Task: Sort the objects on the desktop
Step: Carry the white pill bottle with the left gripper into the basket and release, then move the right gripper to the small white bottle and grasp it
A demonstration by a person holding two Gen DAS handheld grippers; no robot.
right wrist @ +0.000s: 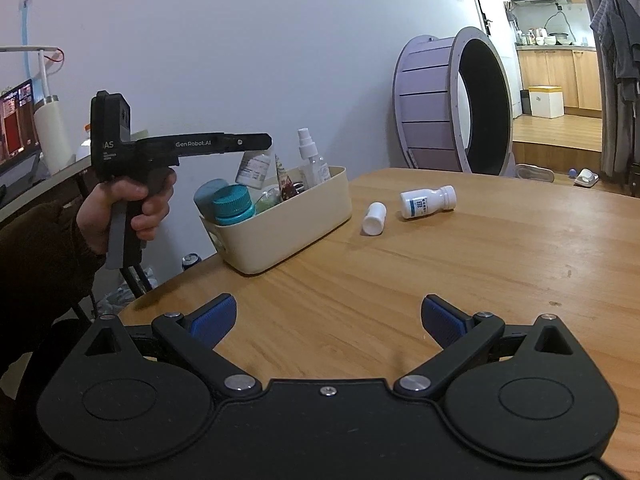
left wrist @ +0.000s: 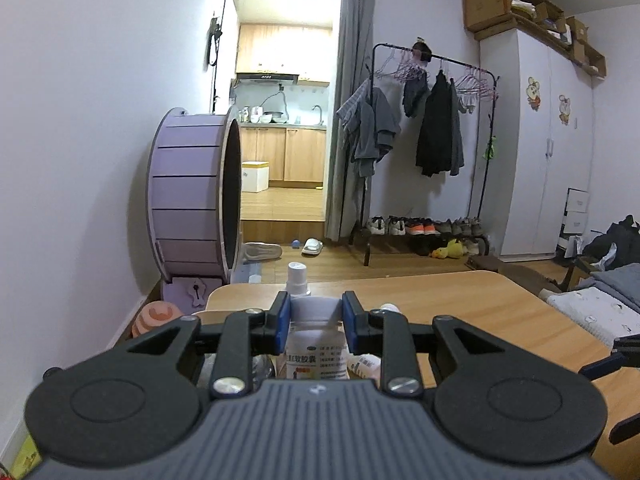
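My left gripper (left wrist: pixel 316 312) is shut on a white pill bottle (left wrist: pixel 316 354), its blue pads clamping the bottle's cap. From the right wrist view, a hand holds the left gripper (right wrist: pixel 262 144) with the pill bottle (right wrist: pixel 253 168) tilted just above the cream bin (right wrist: pixel 280 232). In the bin stand a teal-capped jar (right wrist: pixel 233 205), a spray bottle (right wrist: pixel 310 158) and a small packet (right wrist: pixel 284 180). Two white bottles lie on the wooden table (right wrist: pixel 440 300) to the bin's right: a small one (right wrist: pixel 374 219) and a blue-labelled one (right wrist: pixel 428 202). My right gripper (right wrist: pixel 328 320) hovers open over bare wood.
A purple cat wheel (right wrist: pixel 452 104) stands on the floor beyond the table's far edge. A laptop (right wrist: pixel 16 120) and a white tumbler (right wrist: pixel 52 132) sit on a desk at the left. A clothes rack (left wrist: pixel 432 120) and a wardrobe (left wrist: pixel 536 152) line the far wall.
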